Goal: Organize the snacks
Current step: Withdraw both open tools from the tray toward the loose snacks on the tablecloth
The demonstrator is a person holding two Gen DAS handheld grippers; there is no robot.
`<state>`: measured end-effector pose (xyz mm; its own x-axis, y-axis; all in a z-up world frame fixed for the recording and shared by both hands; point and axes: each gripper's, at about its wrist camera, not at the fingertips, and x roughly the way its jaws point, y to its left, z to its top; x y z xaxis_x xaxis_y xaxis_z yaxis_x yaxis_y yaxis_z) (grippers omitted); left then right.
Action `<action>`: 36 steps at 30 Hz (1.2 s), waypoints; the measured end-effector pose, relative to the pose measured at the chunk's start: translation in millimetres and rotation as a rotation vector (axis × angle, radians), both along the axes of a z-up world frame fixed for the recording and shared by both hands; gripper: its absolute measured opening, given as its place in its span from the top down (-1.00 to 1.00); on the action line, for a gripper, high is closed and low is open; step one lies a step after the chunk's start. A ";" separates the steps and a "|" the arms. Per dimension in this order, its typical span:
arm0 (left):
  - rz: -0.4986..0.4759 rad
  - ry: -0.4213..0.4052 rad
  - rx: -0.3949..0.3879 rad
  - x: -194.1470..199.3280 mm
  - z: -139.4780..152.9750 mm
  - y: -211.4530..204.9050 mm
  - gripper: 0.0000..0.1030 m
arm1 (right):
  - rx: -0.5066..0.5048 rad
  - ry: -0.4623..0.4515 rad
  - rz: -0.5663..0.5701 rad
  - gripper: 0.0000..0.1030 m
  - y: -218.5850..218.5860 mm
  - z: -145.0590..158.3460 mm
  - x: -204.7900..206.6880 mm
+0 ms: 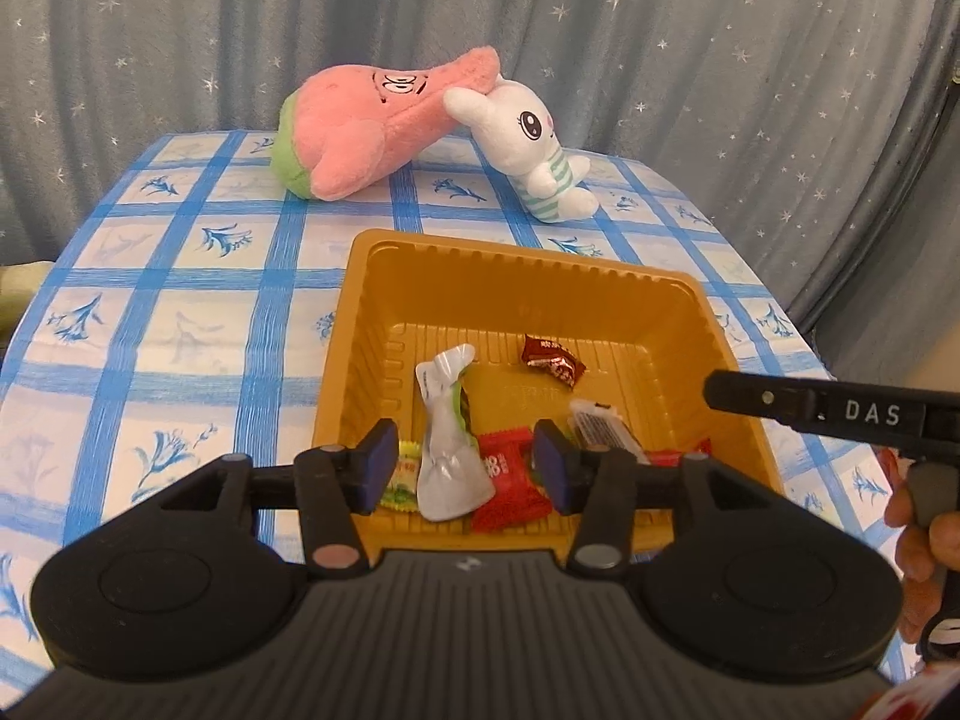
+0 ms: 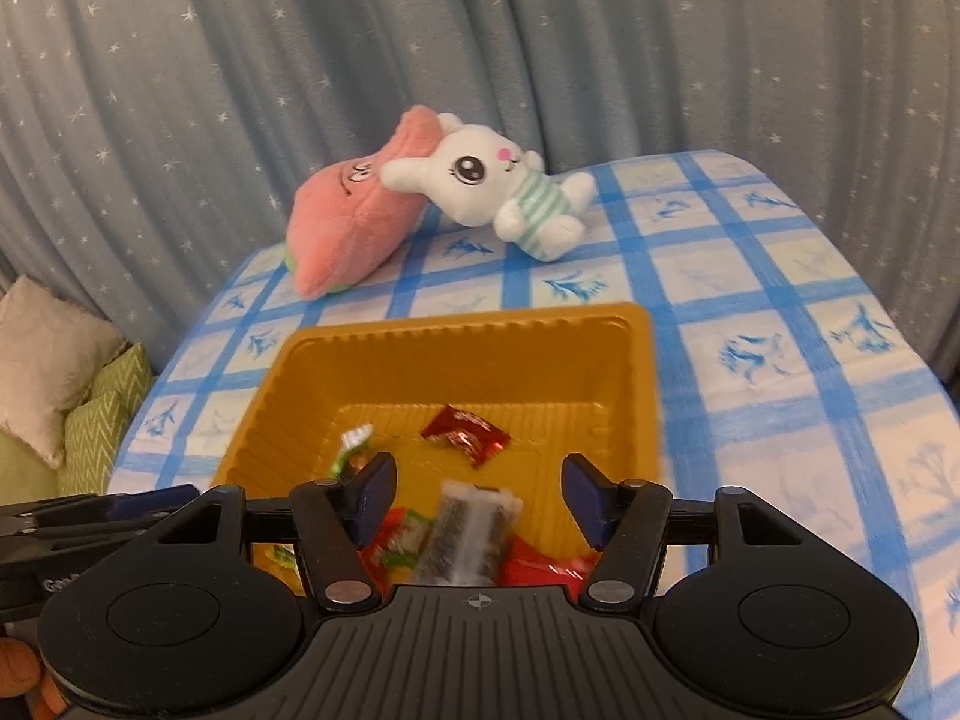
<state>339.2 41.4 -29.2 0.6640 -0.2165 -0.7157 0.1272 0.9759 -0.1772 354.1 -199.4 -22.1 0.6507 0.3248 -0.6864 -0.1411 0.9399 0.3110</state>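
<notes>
A golden plastic tray [image 1: 690, 324] [image 2: 456, 324] sits on the blue-checked tablecloth and holds several wrapped snacks. My left gripper [image 1: 467, 462] hangs open over the tray's near edge. A silver-white packet [image 1: 447, 456] lies between its pads without touching them, beside a red packet [image 1: 510, 486]. A red-brown candy [image 1: 552, 360] [image 2: 465, 435] rests farther back. My right gripper [image 2: 480, 501] is open too, above a blurred dark packet with white ends [image 2: 471, 534] that lies loose among red packets [image 2: 540, 567]. One black finger of the right gripper [image 1: 810, 405] reaches over the tray's right rim.
A pink plush [image 1: 372, 126] and a white bunny plush [image 1: 528, 138] lie at the table's far edge before a starry grey curtain. Cushions [image 2: 48, 360] sit off the table's left side. A person's hand [image 1: 918, 546] grips the right tool's handle.
</notes>
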 end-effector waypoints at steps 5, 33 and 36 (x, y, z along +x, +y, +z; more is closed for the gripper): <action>0.009 -0.019 -0.014 -33.6 8.8 -1.6 -0.14 | 0.005 0.023 -0.028 -0.19 -9.1 2.3 -36.7; 0.177 -0.027 0.041 -228.8 20.9 25.8 -0.73 | -0.084 0.038 0.076 -0.19 16.7 -7.9 -238.3; 0.184 -0.016 0.042 -233.3 17.2 31.5 -0.73 | -0.088 0.043 0.104 -0.19 25.5 -14.0 -242.0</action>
<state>105.9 72.8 -12.0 0.7009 -0.0608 -0.7107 -0.0517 0.9894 -0.1356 112.2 -173.9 -36.1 0.5861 0.3261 -0.7418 -0.2274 0.9449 0.2357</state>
